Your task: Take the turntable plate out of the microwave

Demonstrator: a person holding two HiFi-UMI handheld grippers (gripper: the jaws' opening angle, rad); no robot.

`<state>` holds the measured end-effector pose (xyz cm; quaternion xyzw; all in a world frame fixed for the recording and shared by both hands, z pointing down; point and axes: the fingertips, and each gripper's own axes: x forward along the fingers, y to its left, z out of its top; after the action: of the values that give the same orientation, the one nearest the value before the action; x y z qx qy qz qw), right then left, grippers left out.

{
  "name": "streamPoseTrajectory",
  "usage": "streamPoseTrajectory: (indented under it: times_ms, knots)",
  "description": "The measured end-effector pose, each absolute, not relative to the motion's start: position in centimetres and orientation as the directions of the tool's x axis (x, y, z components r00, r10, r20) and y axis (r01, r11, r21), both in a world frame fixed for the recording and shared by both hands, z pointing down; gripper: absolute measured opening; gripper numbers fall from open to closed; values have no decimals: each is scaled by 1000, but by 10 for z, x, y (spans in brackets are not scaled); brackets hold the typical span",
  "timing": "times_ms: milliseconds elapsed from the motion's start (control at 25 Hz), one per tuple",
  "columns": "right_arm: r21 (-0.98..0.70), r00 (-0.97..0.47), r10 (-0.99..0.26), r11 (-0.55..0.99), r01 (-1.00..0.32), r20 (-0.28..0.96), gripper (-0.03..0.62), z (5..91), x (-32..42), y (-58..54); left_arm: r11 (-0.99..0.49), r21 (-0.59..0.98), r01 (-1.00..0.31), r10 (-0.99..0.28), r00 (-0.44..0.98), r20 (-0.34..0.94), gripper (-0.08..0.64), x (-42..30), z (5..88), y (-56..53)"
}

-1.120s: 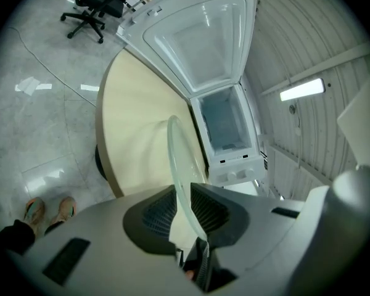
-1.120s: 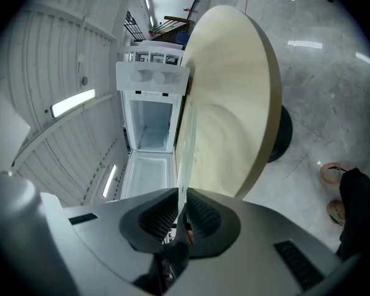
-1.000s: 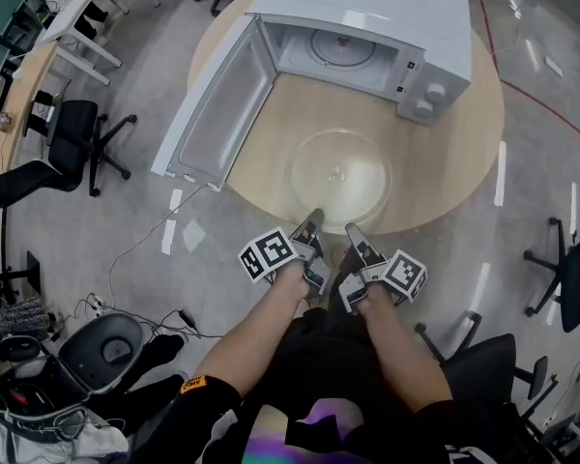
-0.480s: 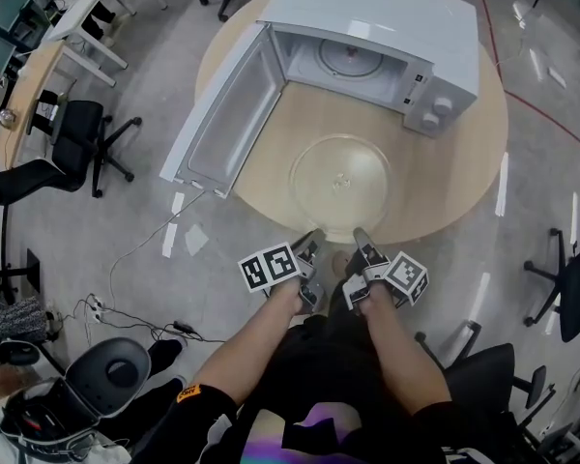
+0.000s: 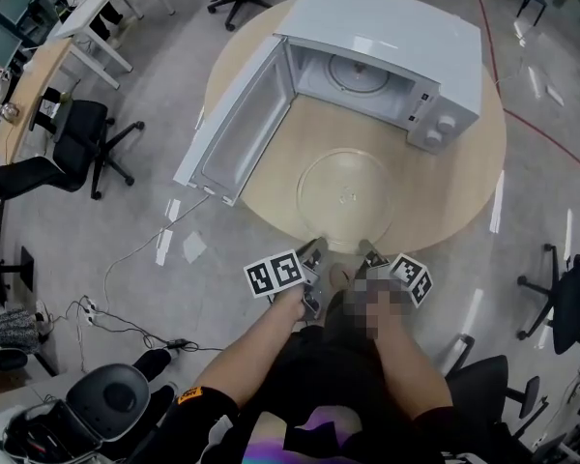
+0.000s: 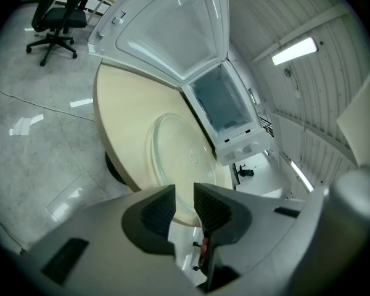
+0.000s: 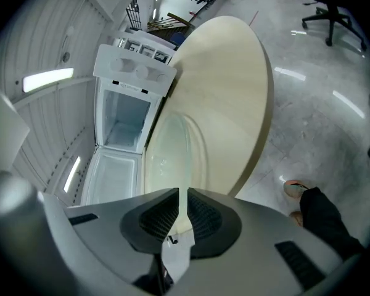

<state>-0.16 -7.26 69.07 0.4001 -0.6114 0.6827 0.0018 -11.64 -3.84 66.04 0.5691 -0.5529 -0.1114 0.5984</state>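
Note:
The clear glass turntable plate [image 5: 346,189] lies flat on the round wooden table [image 5: 454,162], in front of the white microwave [image 5: 387,27], whose door [image 5: 246,124] hangs wide open. The plate also shows in the left gripper view [image 6: 172,159] and the right gripper view [image 7: 169,156]. My left gripper [image 5: 314,249] [image 6: 184,193] hovers at the table's near edge, open, with nothing between its jaws. Beside it my right gripper [image 5: 369,251] [image 7: 181,196] keeps only a narrow slit between its pads, also empty. Neither touches the plate.
A roller ring sits on the floor of the microwave cavity [image 5: 360,73]. Office chairs stand at the left [image 5: 72,133] and right [image 5: 561,298]. Cables [image 5: 126,307] trail over the grey floor. A shoe [image 7: 294,189] shows below the table edge.
Both grippers have drawn back from the plate's near rim to the table edge. The plate stays where it lay.

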Motion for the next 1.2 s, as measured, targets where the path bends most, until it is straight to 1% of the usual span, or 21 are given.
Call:
streamPoseTrajectory:
  times_ms: [120, 320, 560, 680, 840, 960, 1040, 1080, 1200]
  knots:
    - [-802, -656, -472, -237, -549, 589, 46, 689, 4, -69, 316, 804, -503, -770, 359, 527, 129, -120, 654, -39]
    - [-771, -630, -467, -217, -599, 621, 46, 687, 6, -62, 301, 802, -516, -782, 348, 517, 129, -129, 643, -35]
    - [-717, -590, -481, -125, -686, 648, 44, 682, 13, -71, 267, 800, -538, -795, 346, 498, 129, -135, 626, -27]
    - [-667, -573, -506, -6, -745, 645, 44, 662, 15, -73, 225, 787, -574, -807, 342, 481, 129, -138, 612, -24]
    - [-569, -581, -560, 222, -792, 591, 44, 620, 6, -74, 143, 762, -632, -833, 339, 437, 126, -139, 586, -20]
    - [-461, -609, -597, 404, -790, 522, 20, 580, -11, -69, 84, 731, -677, -859, 323, 398, 99, -146, 560, -16]
    - [-385, -624, -618, 492, -781, 477, 17, 553, -22, -64, 42, 702, -711, -875, 314, 370, 64, -149, 542, -14]
    - [-351, -630, -627, 523, -777, 459, 17, 542, -26, -59, 15, 676, -737, -881, 310, 357, 46, -149, 533, -11]
    - [-271, -642, -646, 585, -764, 414, 17, 514, -33, -38, -99, 509, -855, -894, 301, 332, 46, -141, 501, 3]
